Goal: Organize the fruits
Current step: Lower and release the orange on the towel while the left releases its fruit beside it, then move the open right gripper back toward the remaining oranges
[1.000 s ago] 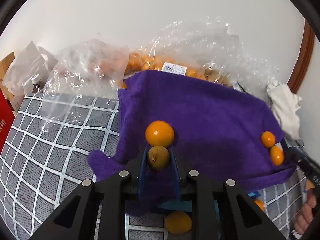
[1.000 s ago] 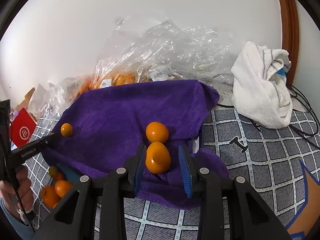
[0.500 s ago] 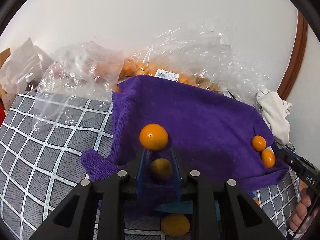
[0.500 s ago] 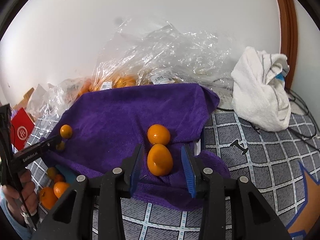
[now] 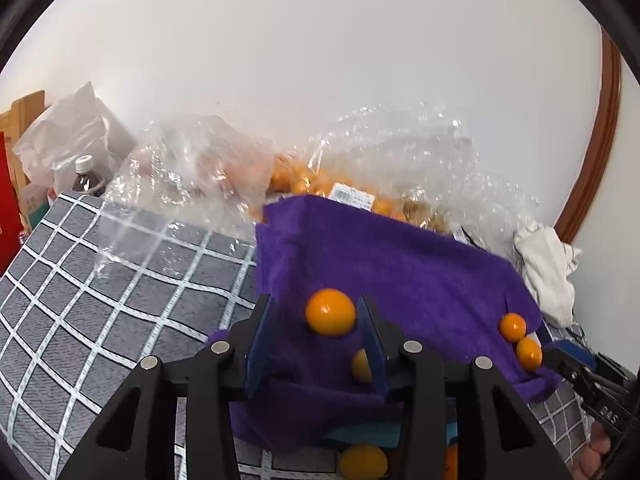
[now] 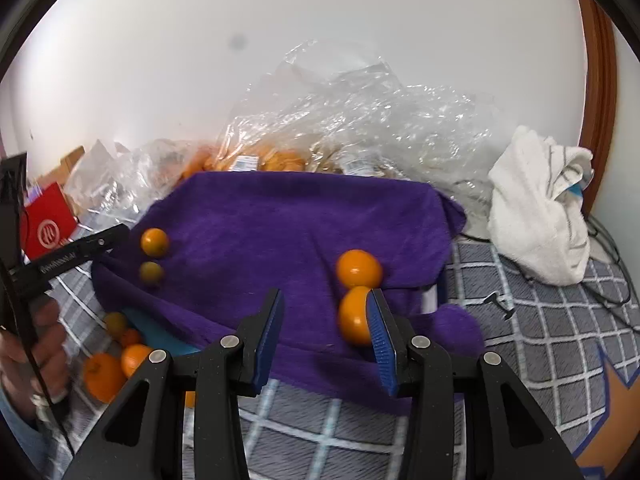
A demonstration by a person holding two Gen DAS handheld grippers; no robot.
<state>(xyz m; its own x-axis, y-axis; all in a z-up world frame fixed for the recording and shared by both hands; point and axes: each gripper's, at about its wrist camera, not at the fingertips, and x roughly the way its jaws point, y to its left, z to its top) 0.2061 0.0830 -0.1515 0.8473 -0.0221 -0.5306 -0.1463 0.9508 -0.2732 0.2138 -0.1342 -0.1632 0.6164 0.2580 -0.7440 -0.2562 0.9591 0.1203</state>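
White wall backs a grey checked cloth (image 5: 120,300) that covers the surface, with a purple towel (image 5: 400,272) spread over its middle. Farthest left stands a small bottle (image 5: 83,178) by a white bag; clear plastic bags (image 5: 192,172) of orange fruit lie along the wall behind the towel, and a crumpled white rag (image 6: 536,208) sits at the far right. On the left part of the towel the left gripper (image 5: 316,328) has its jaws spread wide, empty, with one round orange (image 5: 330,312) lying loose between them and a duller small fruit (image 5: 361,365) just behind the right-hand jaw. On the right part of the towel the right gripper (image 6: 326,324) is likewise spread and holds nothing; an oval orange (image 6: 354,314) touches its right-hand jaw and a rounder one (image 6: 359,269) lies just beyond. More oranges (image 6: 120,360) sit in a blue tray (image 6: 160,332) half hidden under the towel's near left edge. Judging by this, fruit is being laid out on the towel in pairs; next likely calls for drawing both grippers back and reaching for another piece. Fruits look small, smooth, glossy and apt to roll
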